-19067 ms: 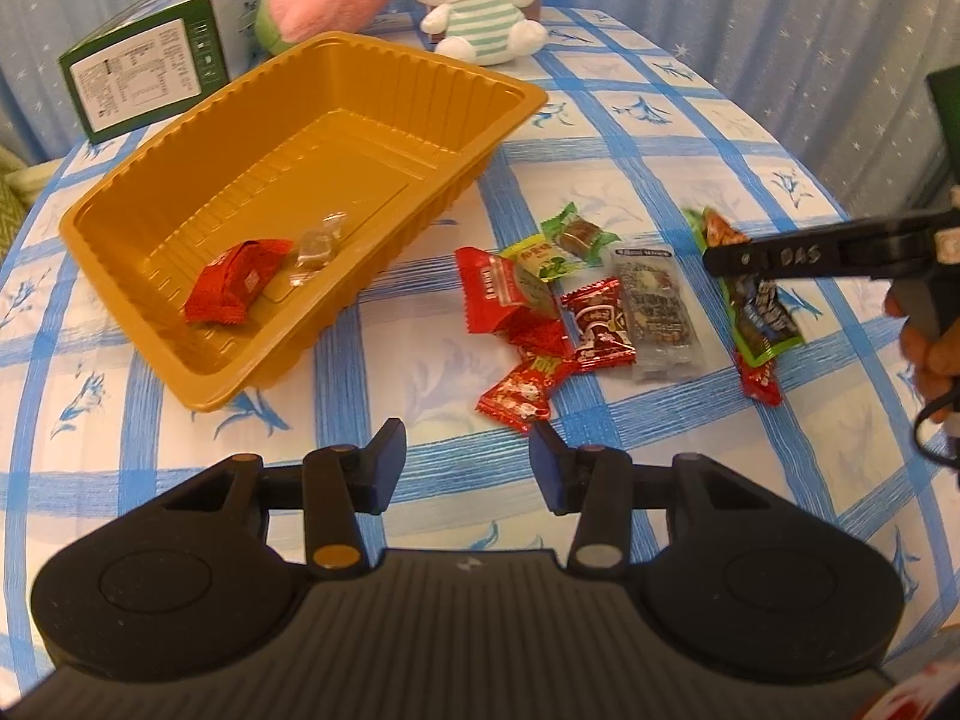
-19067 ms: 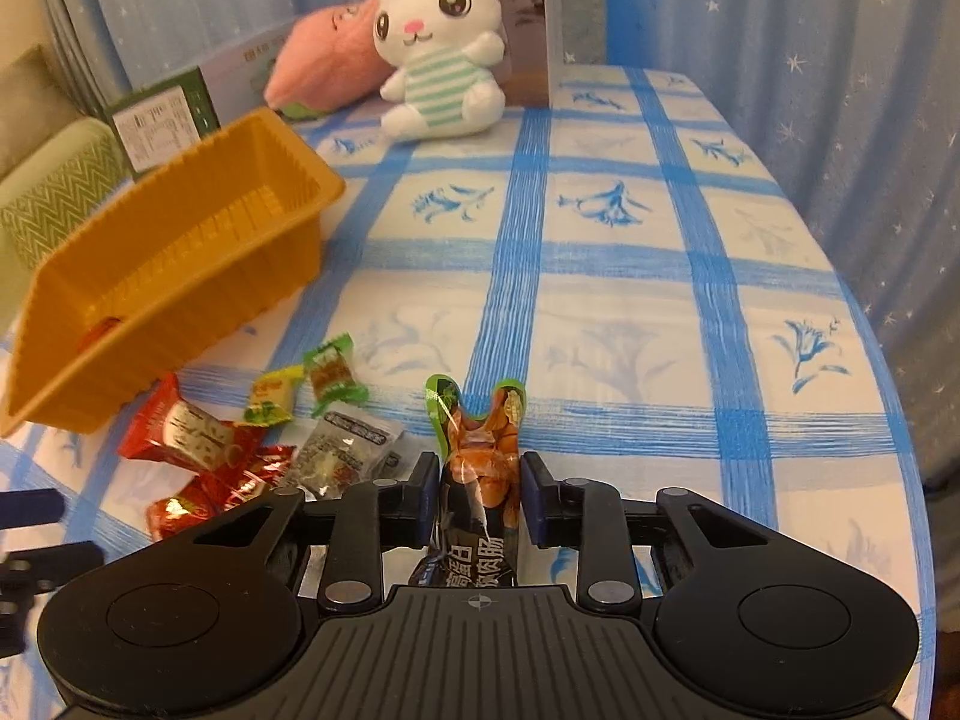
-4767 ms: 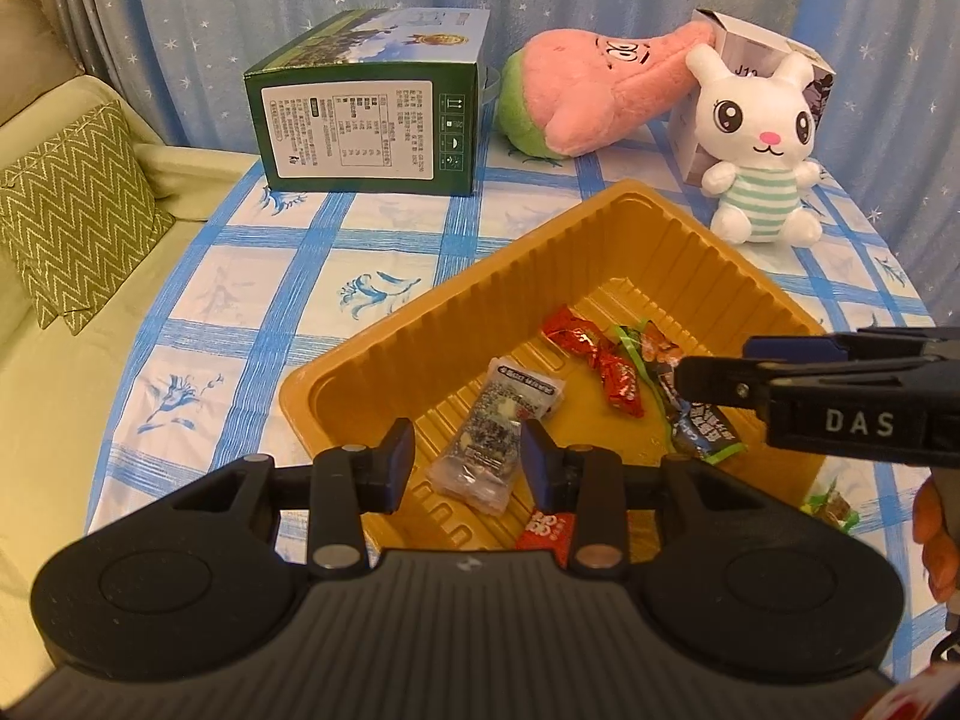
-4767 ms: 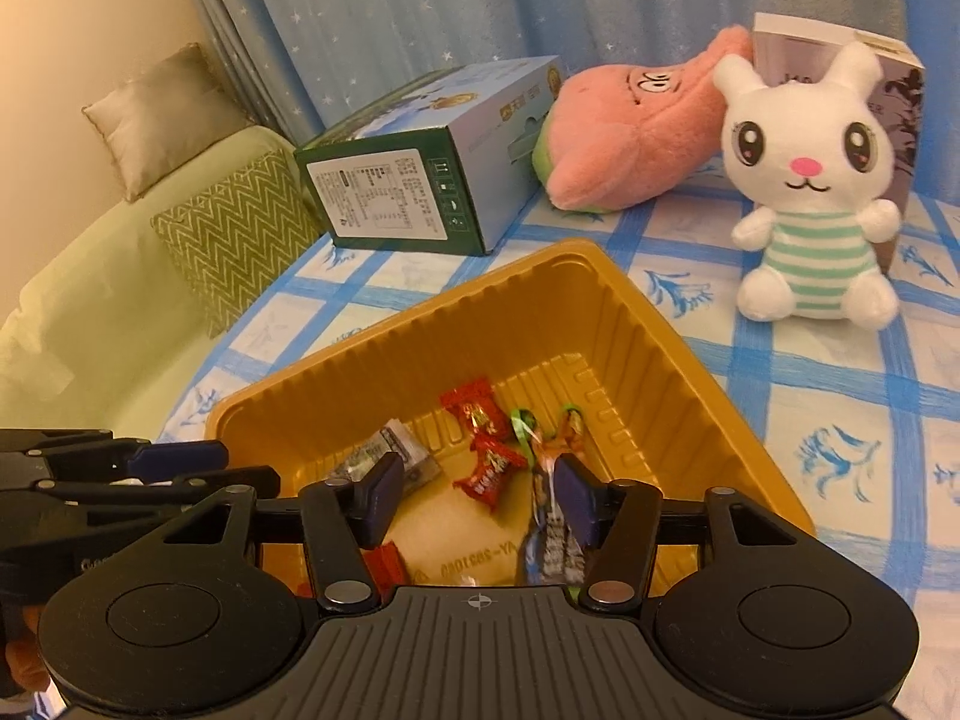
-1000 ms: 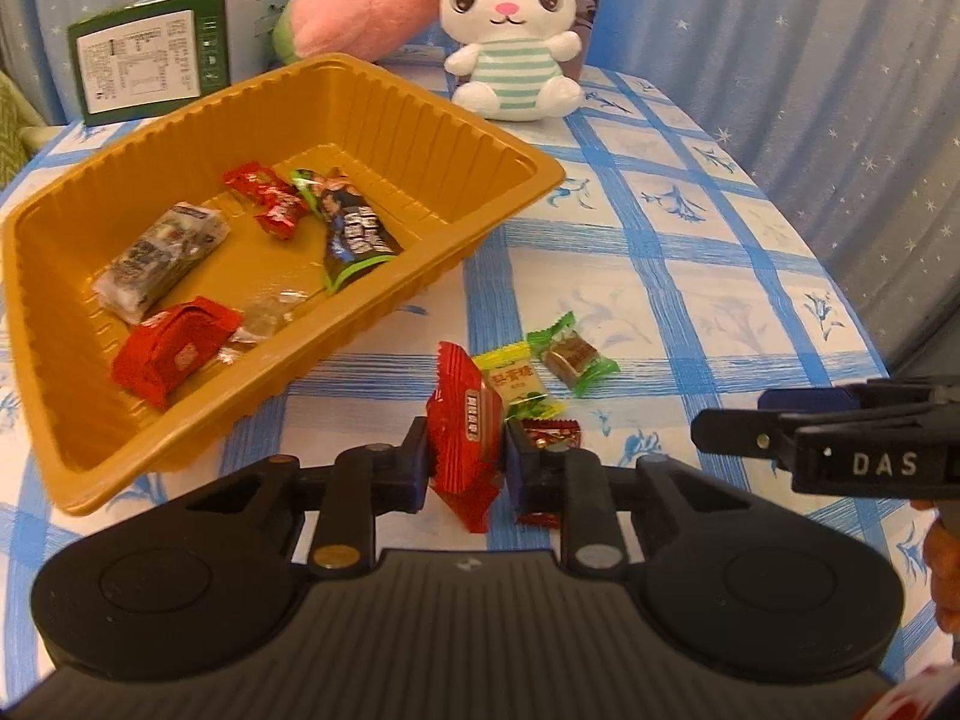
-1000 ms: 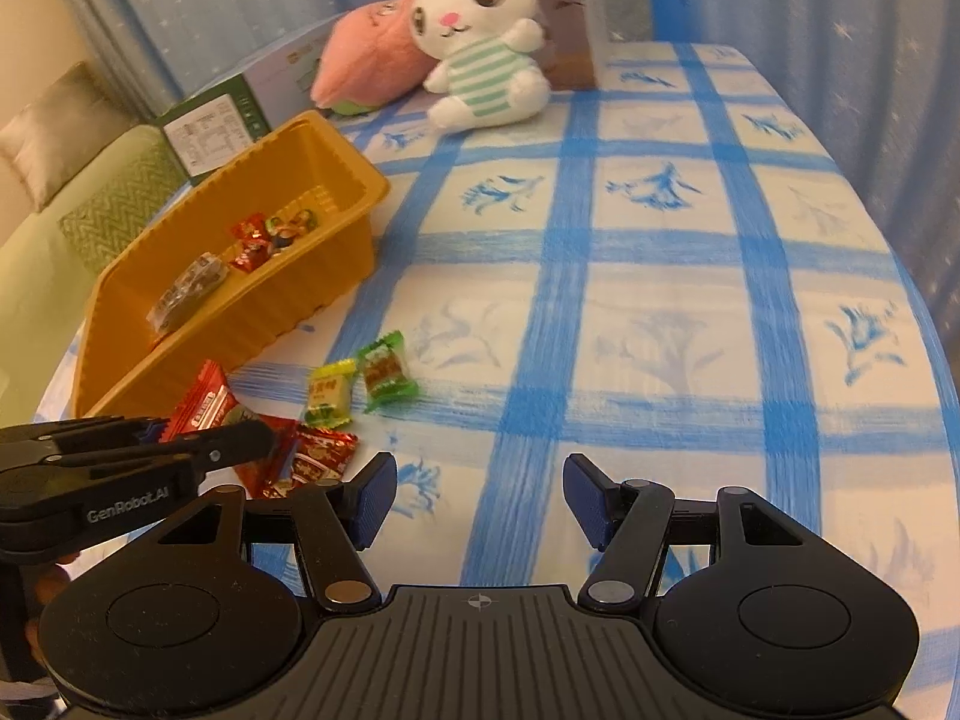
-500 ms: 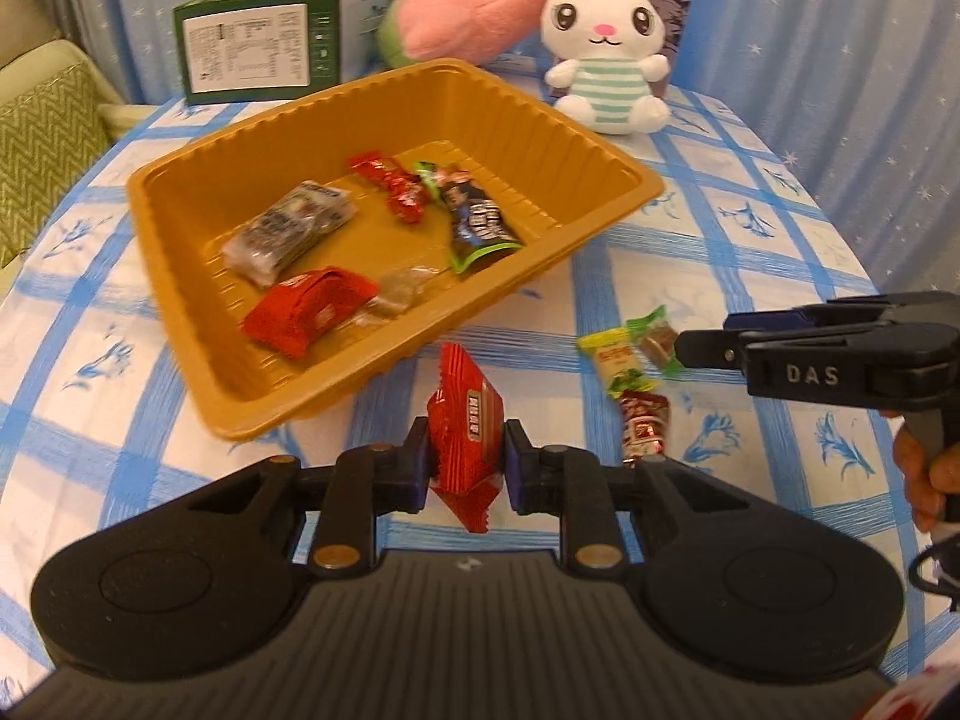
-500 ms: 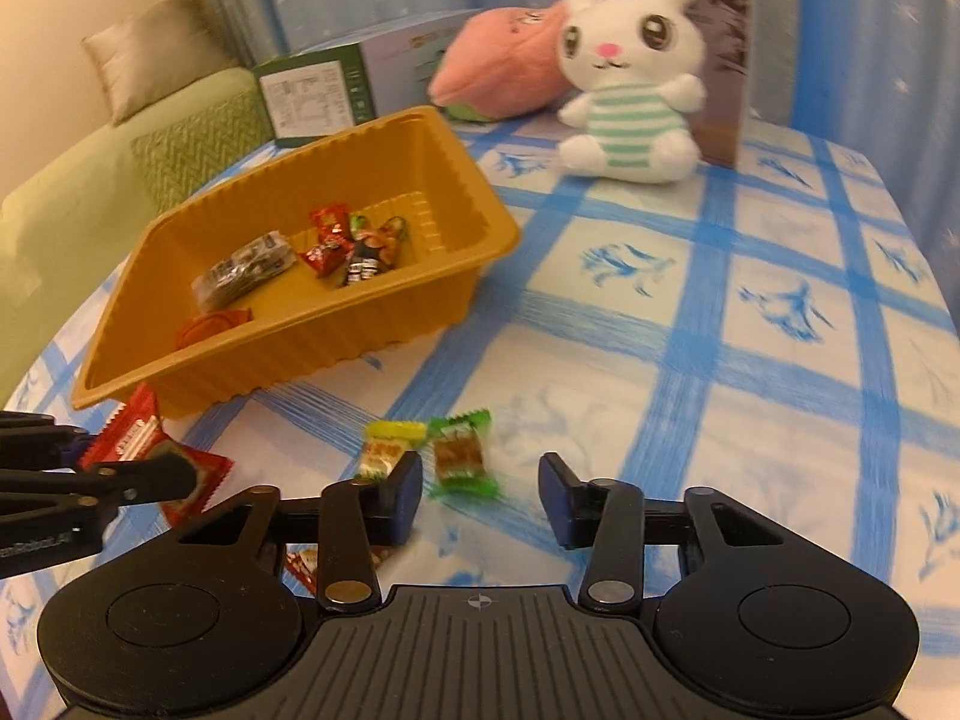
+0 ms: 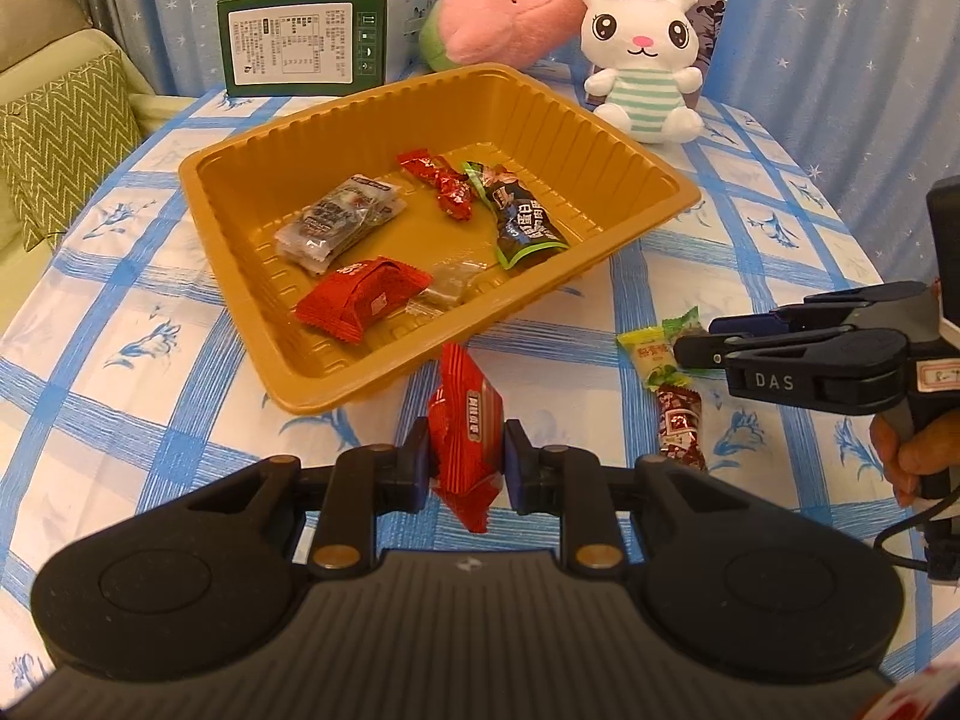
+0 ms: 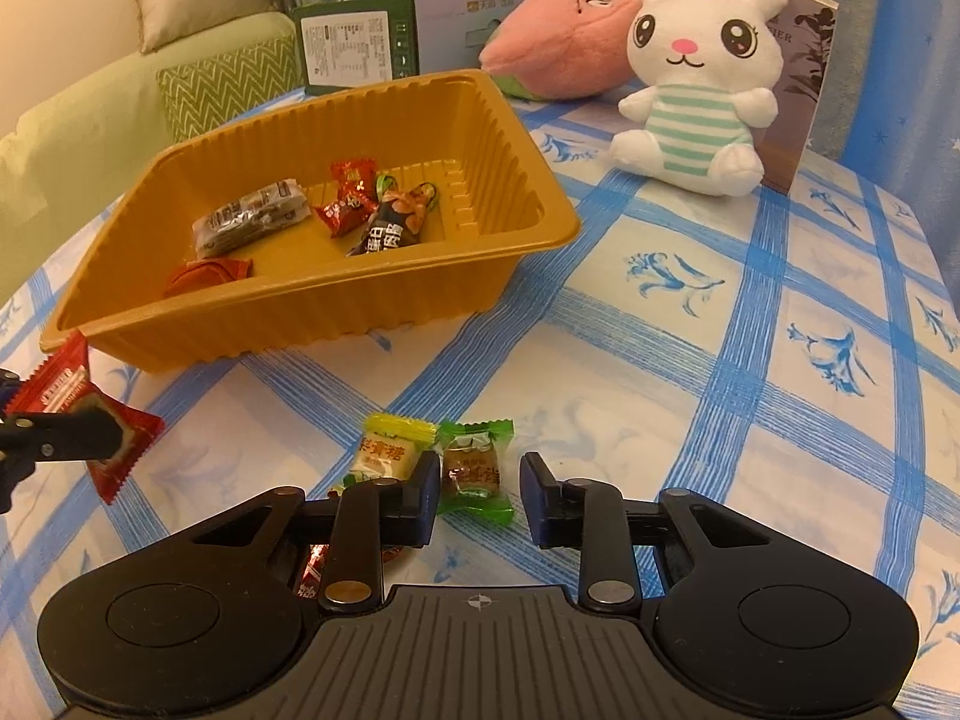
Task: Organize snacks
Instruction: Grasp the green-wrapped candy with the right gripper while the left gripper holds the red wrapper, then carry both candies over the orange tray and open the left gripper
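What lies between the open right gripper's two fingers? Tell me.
In the right wrist view, the green-wrapped candy lies on the tablecloth between the right gripper's fingers, nearer the left one, not yet gripped.

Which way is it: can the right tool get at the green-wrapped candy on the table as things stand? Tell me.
Probably yes. The right tool is open, and the green-wrapped candy lies on the tablecloth between its fingers. Only the yellow-wrapped candy lies close beside it and might get nudged.

glossy ribbed plastic tray point(image 9: 630, 168), shiny foil wrappers point(image 9: 465, 426), matt cloth tablecloth point(image 9: 750, 228)
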`<state>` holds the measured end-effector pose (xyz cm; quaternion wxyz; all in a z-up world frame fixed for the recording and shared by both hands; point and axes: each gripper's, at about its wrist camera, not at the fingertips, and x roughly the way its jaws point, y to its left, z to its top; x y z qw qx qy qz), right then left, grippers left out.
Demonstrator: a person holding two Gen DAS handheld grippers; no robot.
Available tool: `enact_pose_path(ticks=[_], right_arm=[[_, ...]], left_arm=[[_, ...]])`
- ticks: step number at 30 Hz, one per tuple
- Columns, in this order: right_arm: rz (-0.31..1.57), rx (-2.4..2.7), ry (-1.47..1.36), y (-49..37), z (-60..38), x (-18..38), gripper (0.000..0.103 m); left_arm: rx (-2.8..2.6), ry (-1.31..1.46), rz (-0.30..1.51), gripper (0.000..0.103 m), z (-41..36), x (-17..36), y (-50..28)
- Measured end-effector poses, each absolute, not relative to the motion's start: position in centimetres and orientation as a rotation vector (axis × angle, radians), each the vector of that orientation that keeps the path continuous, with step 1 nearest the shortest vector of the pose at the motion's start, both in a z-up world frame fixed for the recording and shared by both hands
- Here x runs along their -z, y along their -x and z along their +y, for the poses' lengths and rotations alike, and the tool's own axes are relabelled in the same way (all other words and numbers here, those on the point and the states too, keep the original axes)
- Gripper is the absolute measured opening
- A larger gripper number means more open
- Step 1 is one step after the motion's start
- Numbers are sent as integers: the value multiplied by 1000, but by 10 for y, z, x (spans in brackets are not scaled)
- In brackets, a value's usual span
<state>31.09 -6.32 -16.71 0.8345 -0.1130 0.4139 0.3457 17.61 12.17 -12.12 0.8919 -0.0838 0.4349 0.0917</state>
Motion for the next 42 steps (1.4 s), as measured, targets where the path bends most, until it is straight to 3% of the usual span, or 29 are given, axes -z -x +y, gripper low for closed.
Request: enact_pose_path(ticks=[8,25,42], right_arm=[[857,-736,270,-310,-60,167,21],[805,-750,106,-289,-97,107,20],[711,-810,67,-296,-56,62,20]], left_arm=[[-191,167,897,22,121,118,-173],[-135,170,833,22,111,77,-162],[-144,143,712,22,136,29,-191]])
